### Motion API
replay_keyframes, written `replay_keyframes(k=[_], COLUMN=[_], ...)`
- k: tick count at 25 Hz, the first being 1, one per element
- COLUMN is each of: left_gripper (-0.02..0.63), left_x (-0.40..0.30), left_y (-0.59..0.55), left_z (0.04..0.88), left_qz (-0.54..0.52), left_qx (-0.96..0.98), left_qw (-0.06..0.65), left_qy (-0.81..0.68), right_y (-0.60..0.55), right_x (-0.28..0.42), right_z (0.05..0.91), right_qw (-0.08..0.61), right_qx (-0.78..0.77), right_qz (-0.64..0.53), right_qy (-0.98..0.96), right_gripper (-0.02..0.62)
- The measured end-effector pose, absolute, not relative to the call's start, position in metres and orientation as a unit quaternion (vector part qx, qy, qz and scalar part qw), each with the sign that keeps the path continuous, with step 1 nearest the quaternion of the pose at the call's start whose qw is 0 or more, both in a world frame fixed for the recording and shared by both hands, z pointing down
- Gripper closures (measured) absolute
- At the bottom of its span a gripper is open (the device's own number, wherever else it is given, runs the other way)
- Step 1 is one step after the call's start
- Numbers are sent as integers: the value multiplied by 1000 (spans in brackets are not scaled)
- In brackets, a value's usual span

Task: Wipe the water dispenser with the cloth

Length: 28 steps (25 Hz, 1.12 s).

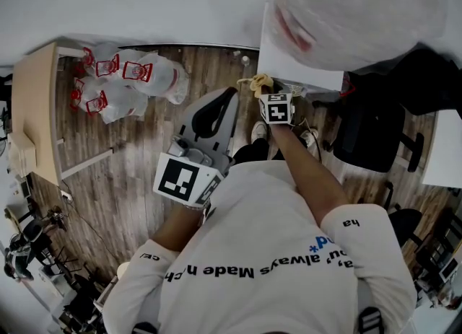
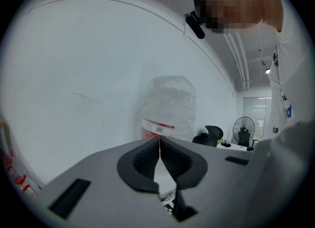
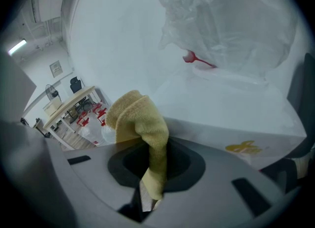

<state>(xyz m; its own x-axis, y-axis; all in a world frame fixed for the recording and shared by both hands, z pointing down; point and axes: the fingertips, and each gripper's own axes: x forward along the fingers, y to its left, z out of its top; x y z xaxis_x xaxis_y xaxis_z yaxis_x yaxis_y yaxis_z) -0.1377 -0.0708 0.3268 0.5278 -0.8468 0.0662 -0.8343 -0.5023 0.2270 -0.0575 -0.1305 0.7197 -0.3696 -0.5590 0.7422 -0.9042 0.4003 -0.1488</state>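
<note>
A white water dispenser [image 1: 299, 66] stands by the wall with a clear bottle [image 1: 354, 8] on top, the bottle wearing a red-and-white label [image 2: 158, 129]. My right gripper [image 1: 261, 89] is shut on a yellow cloth [image 3: 142, 128], and in the head view the yellow cloth [image 1: 258, 82] hangs at the dispenser's lower left corner. The white dispenser body [image 3: 231, 118] fills the right gripper view just beyond the cloth. My left gripper [image 1: 216, 112] is held lower and to the left, away from the dispenser. Its jaws are shut with nothing between them, and it points up at the bottle [image 2: 170, 106].
A wooden table [image 1: 36, 109] stands at the left, with bags of red-labelled empty bottles [image 1: 130, 80] beside it. A black office chair [image 1: 375, 134] sits right of the dispenser. Wooden floor lies below, and a fan [image 2: 244, 129] stands far off.
</note>
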Motion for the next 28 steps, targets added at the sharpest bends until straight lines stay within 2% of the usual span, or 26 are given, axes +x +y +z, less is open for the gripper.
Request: replay_keyframes(k=[28], left_gripper=[580], left_x=[-95], left_y=[-70], left_z=[315], left_qz=[-31], left_qx=[888], left_qw=[106], left_qy=[-447], right_y=[-127], right_x=[9], right_z=[710], right_qw=[297], right_qx=[514], right_qz=[292], right_qy=[-750], right_gripper=[538])
